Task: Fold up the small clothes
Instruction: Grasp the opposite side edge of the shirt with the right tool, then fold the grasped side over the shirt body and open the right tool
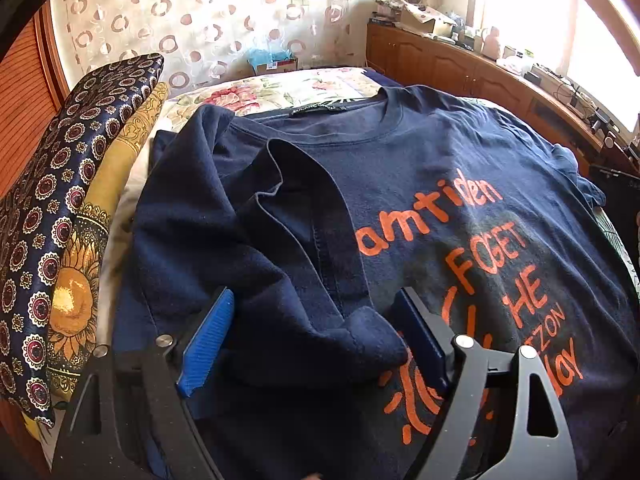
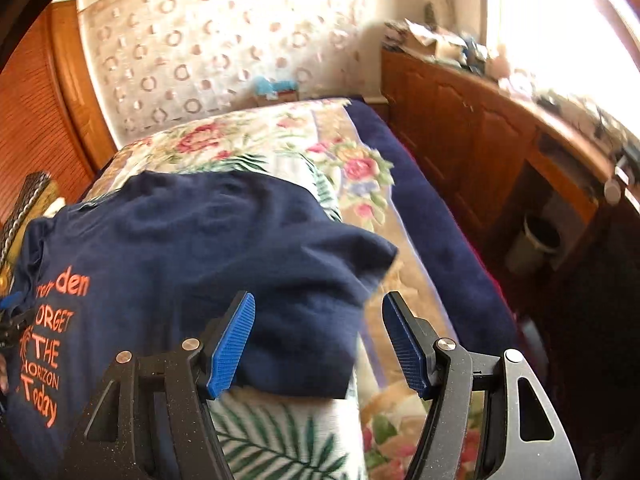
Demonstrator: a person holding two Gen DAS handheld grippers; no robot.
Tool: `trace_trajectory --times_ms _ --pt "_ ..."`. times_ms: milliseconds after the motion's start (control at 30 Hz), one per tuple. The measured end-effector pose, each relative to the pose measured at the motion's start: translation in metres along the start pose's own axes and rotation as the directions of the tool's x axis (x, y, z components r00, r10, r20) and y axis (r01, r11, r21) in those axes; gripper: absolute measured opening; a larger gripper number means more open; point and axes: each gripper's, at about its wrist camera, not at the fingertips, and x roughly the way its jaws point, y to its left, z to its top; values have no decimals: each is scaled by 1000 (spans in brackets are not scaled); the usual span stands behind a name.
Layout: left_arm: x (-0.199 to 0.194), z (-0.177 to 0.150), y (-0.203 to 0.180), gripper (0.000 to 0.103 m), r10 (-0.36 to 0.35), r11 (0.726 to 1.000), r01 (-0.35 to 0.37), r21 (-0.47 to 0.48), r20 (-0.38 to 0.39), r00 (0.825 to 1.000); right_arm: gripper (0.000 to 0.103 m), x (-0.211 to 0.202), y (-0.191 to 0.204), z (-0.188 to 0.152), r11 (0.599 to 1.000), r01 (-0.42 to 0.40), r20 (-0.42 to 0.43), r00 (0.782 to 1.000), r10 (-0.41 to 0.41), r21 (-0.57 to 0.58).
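A navy T-shirt (image 1: 420, 168) with orange lettering lies face up on the bed. Its left sleeve (image 1: 248, 232) is folded inward over the chest in a rumpled flap. My left gripper (image 1: 316, 340) stands open low over that flap, and the flap's end lies between its blue pads (image 1: 208, 340) without being pinched. In the right wrist view, which is blurred, the same T-shirt (image 2: 140, 240) fills the left half. Its other sleeve (image 2: 320, 272) lies spread on the bedspread. My right gripper (image 2: 320, 344) is open above that sleeve's hem, with the pads apart from the cloth.
A floral bedspread (image 2: 280, 148) covers the bed, with a dark blue blanket (image 2: 440, 220) along its right side. Two patterned cushions (image 1: 60, 220) lean at the left. A wooden cabinet (image 2: 480, 128) with clutter on top runs along the right. A grey bin (image 2: 536, 244) stands on the floor.
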Motion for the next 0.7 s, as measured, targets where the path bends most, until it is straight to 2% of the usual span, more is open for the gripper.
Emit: trace_trajectory --times_ms 133,233,333,433,500,533,567,700 --pt "2 0 1 84 0 1000 0 -6 -1 1000 68 14 -11 -6 999 -20 -71 997 23 46" --pt "2 0 2 84 2 1000 -2 -5 -1 1000 68 17 -20 -10 991 -67 -101 992 79 113" --pt "1 -1 3 84 2 1000 -2 -3 0 1000 59 16 -24 -11 989 -81 -105 990 94 120" --pt "1 -1 1 84 -3 1000 3 6 0 1000 41 13 -26 -9 988 -100 -103 988 112 115" --pt "0 -1 1 84 -6 1000 6 7 0 1000 22 13 -27 -2 989 -103 -93 989 113 106" --pt "0 -1 1 84 -5 1000 5 8 0 1000 17 10 -25 0 993 -79 -82 993 87 88" --pt "-1 -1 0 84 -4 1000 4 8 1 1000 6 6 -19 -3 995 -59 -57 996 64 76" --pt "-3 -2 1 84 -11 1000 11 2 7 1000 3 -14 -21 5 991 -108 50 993 104 84"
